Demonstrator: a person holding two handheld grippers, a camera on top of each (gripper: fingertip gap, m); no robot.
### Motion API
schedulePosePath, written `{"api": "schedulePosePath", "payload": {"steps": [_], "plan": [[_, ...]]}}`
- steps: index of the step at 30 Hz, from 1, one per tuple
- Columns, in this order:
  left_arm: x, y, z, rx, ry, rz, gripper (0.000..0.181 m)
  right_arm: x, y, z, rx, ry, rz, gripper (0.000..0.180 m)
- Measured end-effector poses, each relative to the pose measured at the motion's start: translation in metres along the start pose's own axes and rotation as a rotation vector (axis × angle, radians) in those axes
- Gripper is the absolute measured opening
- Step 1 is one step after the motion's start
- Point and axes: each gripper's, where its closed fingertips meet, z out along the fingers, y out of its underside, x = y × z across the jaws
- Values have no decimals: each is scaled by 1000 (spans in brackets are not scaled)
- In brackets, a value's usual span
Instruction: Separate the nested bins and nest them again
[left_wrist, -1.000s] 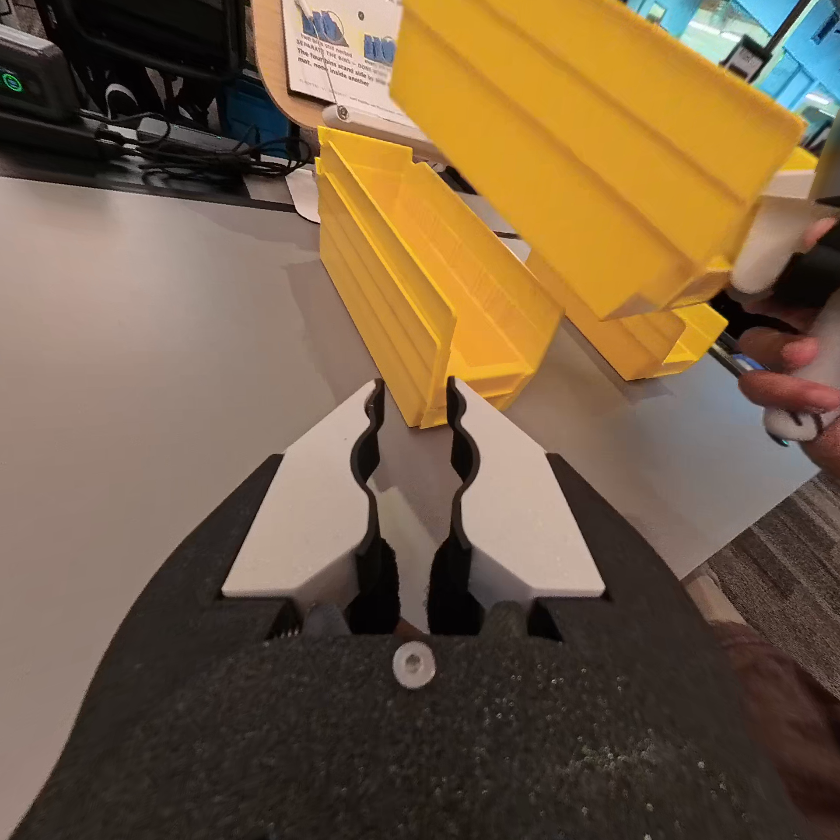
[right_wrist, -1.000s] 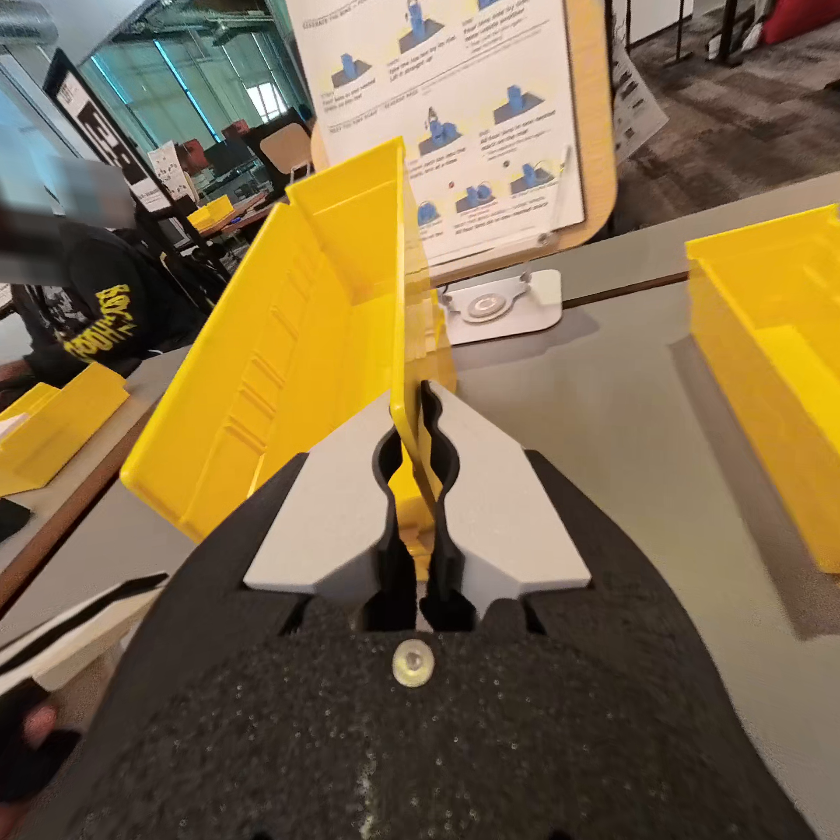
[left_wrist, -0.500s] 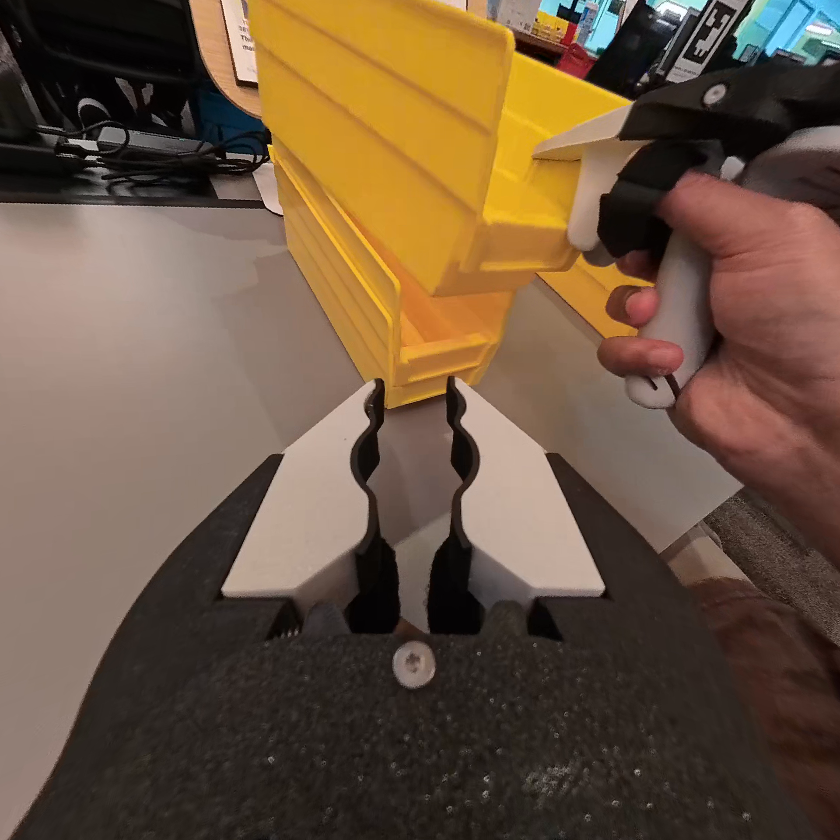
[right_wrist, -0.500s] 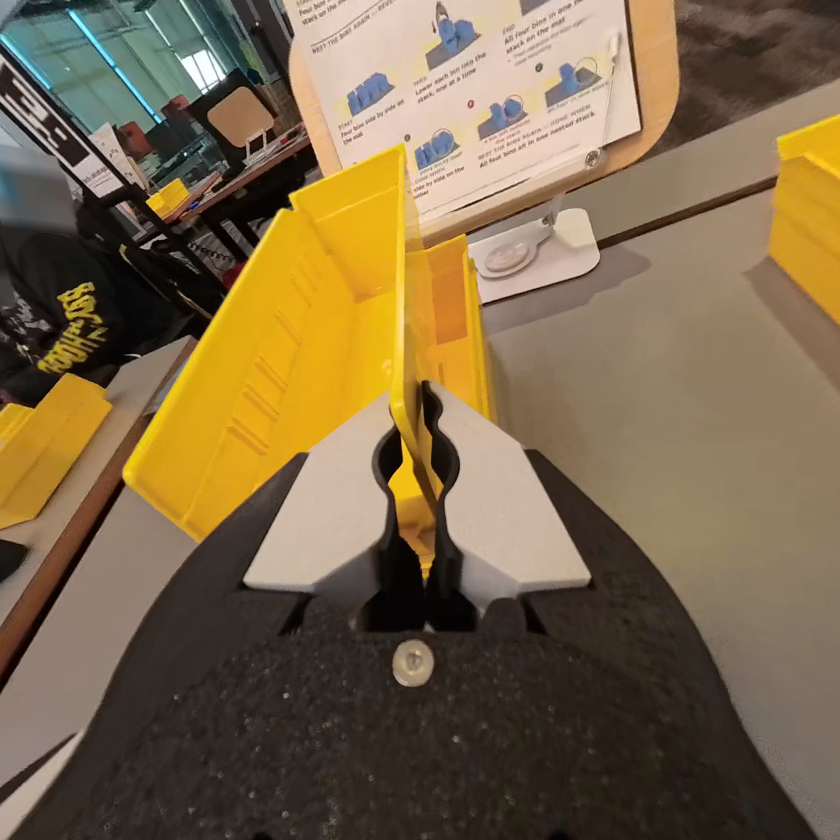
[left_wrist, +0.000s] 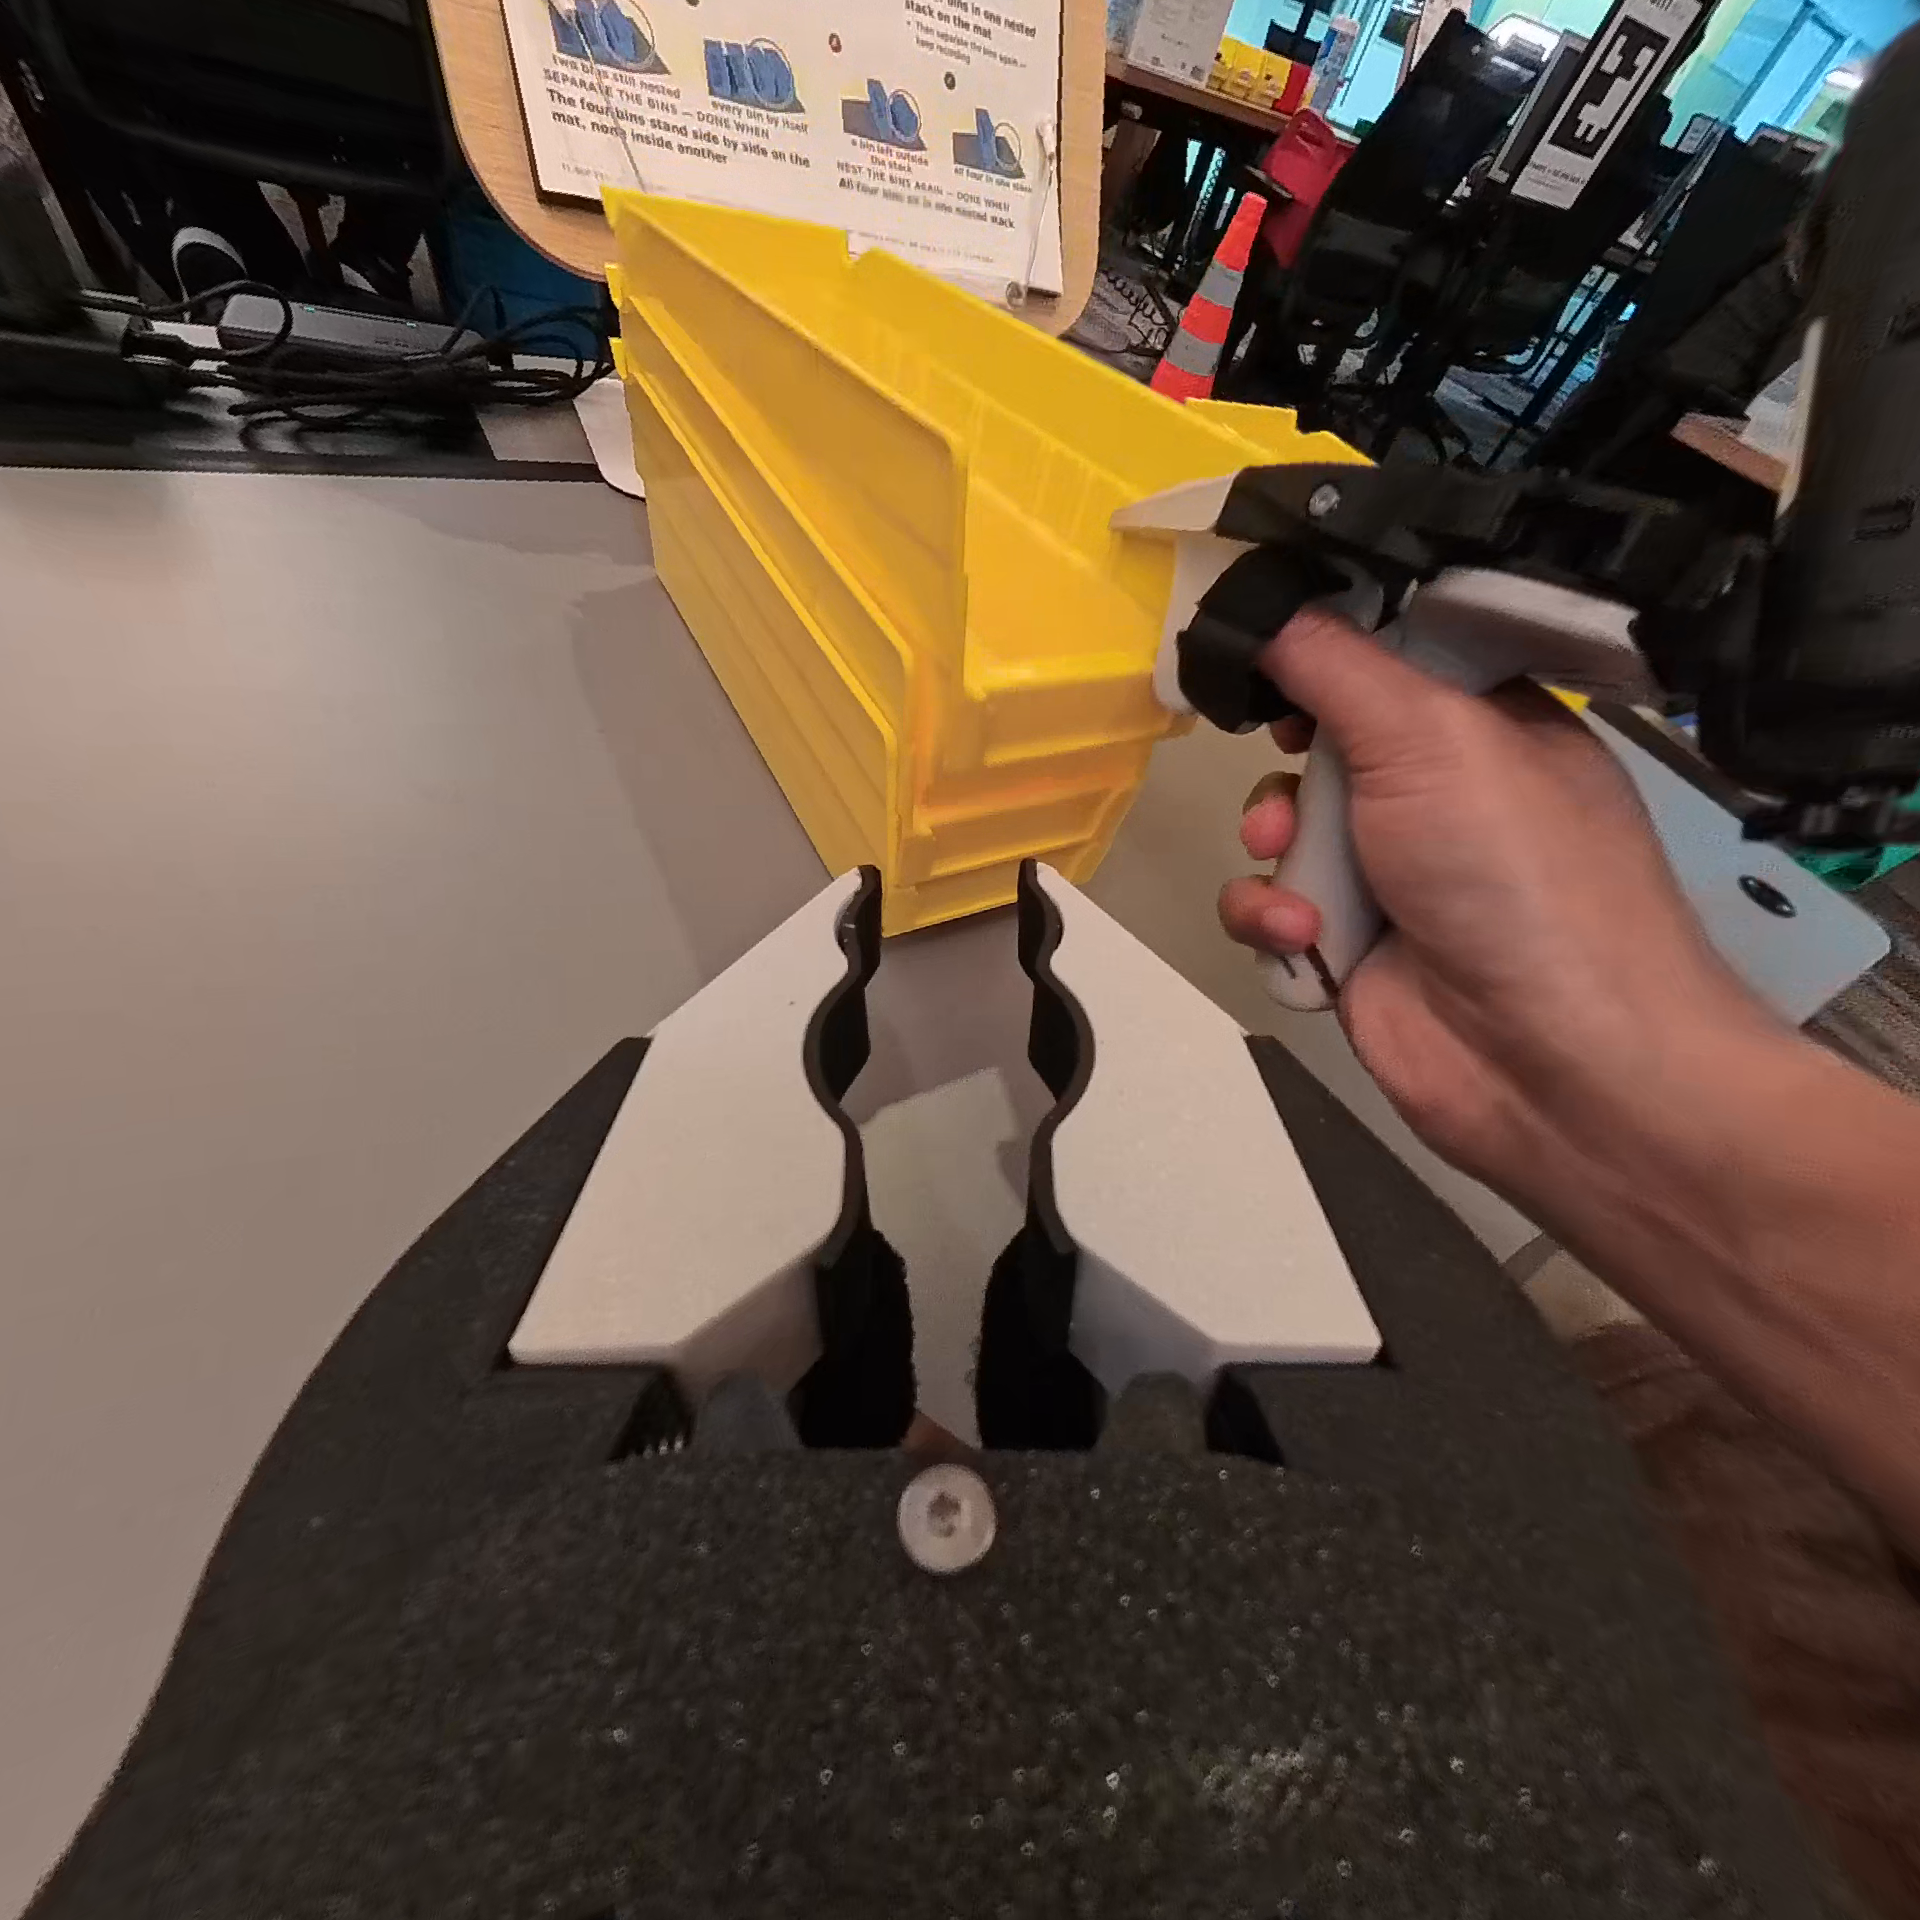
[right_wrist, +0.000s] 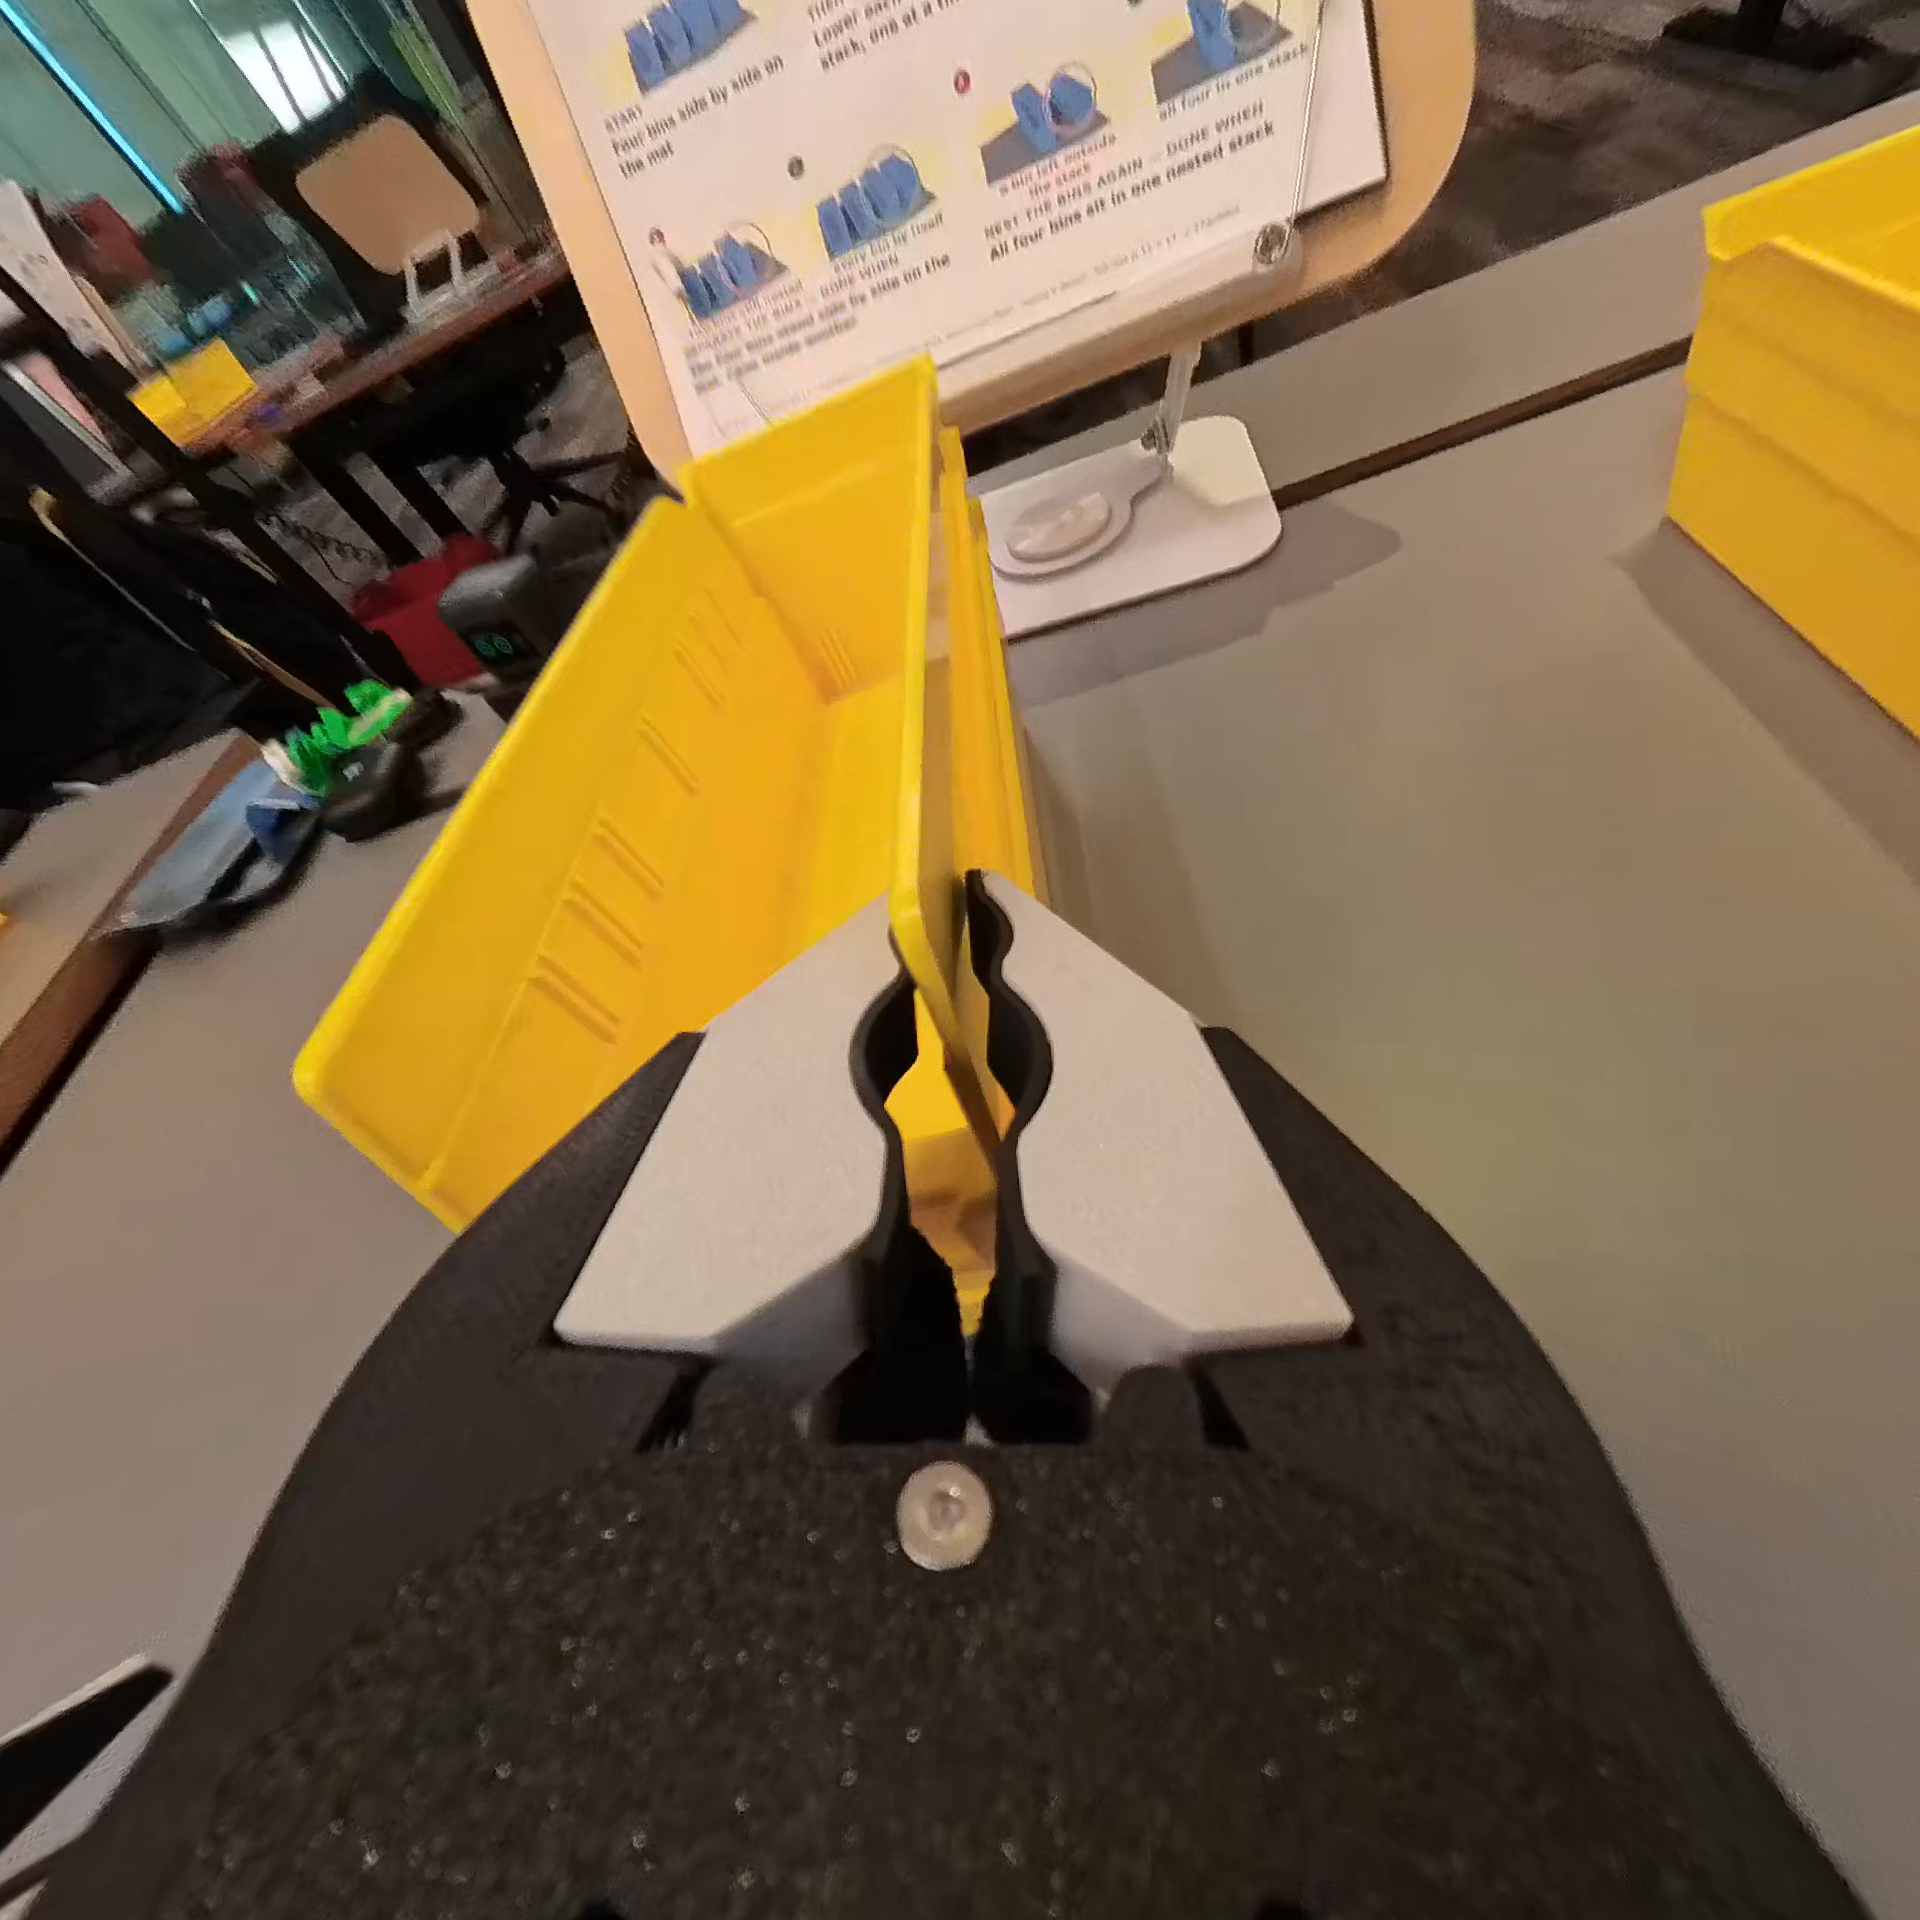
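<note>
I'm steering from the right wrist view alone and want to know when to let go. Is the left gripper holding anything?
Observer: No. The left gripper is open and empty, over the table, just short of the front end of the yellow stack.
Operator: Is my bin down in that stack?
Observer: Yes. The held bin sits inside it as the top layer, and at least two more front lips show beneath its own.
Operator: Which end am I at?
Observer: The front end. The right gripper pinches the bin's side wall at the corner nearest the left gripper.
</note>
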Motion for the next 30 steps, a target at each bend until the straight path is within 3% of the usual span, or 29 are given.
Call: {"api": "schedulePosePath", "payload": {"steps": [6,20,30], "plan": [[-1,1,1,-5,4,-3,24,-2,-15,-3,148,65,-226,5],[0,1,1,-6,7,6,23,-2,-20,0,245,7,-135,2],[-1,1,1,-7,16,-17,23,0,-10,8,192,13,-259,1]]}}
